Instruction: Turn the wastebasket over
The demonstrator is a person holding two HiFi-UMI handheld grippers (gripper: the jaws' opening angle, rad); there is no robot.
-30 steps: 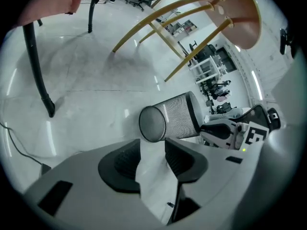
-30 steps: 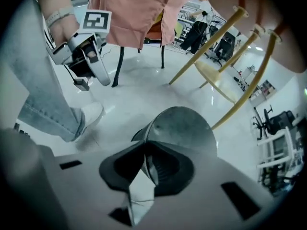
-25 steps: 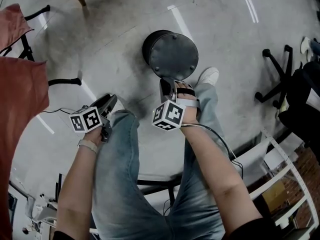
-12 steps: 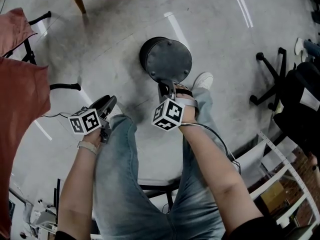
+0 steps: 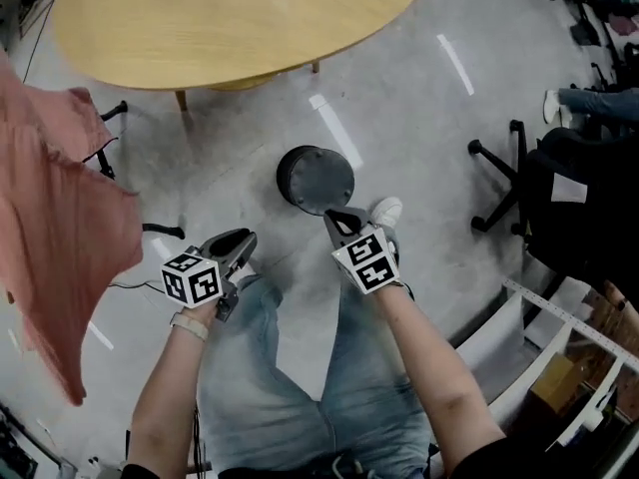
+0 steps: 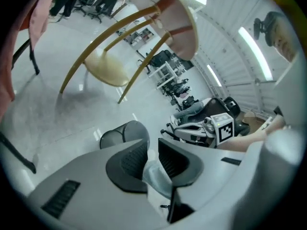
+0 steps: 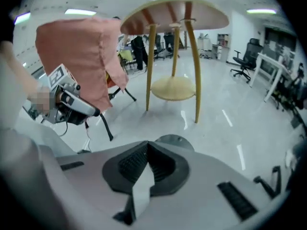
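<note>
The black mesh wastebasket (image 5: pixel 316 180) stands bottom up on the grey floor, its flat base facing me. My right gripper (image 5: pixel 339 220) hovers just at its near side, jaws shut with nothing in them; in the right gripper view the basket's base (image 7: pixel 173 140) peeks over the shut gripper (image 7: pixel 147 150). My left gripper (image 5: pixel 240 242) hangs further left, over my knee, apart from the basket. Its jaws are closing, and a narrow gap still shows in the left gripper view (image 6: pixel 152 153) with nothing between the pads. The basket (image 6: pixel 125 134) lies beyond them.
A round wooden table (image 5: pixel 230 18) stands behind the basket. A pink cloth (image 5: pixel 60 238) hangs at the left. A black office chair (image 5: pixel 559 198) and a white frame (image 5: pixel 559 337) are at the right. My white shoe (image 5: pixel 384 211) rests beside the basket.
Both grippers have risen, and the basket now looks smaller and farther below. The right gripper has drawn away from the basket's edge and rolled. The left jaws have narrowed. The basket has stayed put.
</note>
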